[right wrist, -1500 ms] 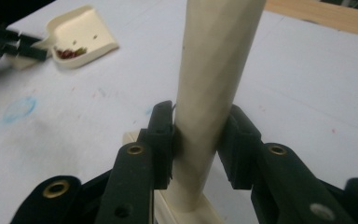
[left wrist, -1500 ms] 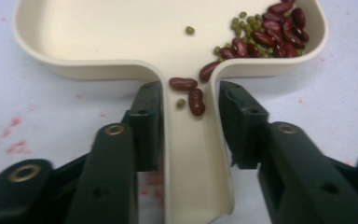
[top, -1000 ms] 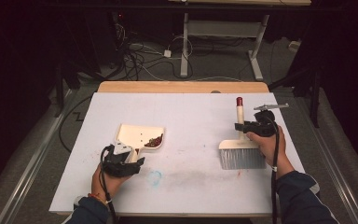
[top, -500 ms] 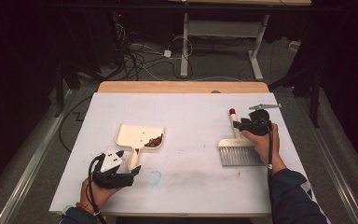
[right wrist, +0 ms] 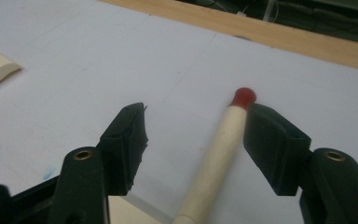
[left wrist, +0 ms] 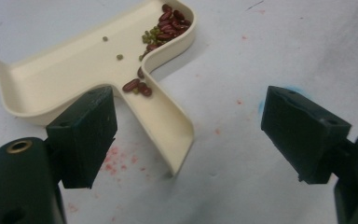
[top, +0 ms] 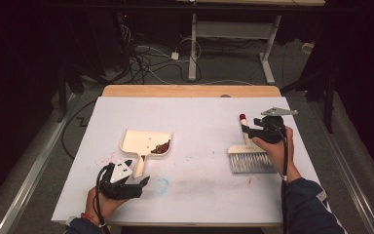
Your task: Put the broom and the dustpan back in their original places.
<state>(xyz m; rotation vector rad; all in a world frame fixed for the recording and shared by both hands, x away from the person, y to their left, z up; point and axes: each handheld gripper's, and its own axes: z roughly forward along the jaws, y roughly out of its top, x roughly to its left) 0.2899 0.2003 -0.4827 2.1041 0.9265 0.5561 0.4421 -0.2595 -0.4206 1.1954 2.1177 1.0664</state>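
Lying on the table (top: 199, 117), dustpan (top: 143, 142) and brush (top: 246, 156) sit released; both grippers' fingers (left wrist: 86, 135) just spread.

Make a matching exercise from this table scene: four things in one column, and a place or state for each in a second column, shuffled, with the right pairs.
Things:
1. dustpan
2. brush
3. left gripper
4. right gripper

Places or states:
A. jaws open, astride a cream handle with a red tip
B. lies at the table's right side, grey bristles toward the person
C. holds red beans in one corner
D. jaws open, just short of the dustpan's handle, gripping nothing

Pairs: 1-C, 2-B, 3-D, 4-A
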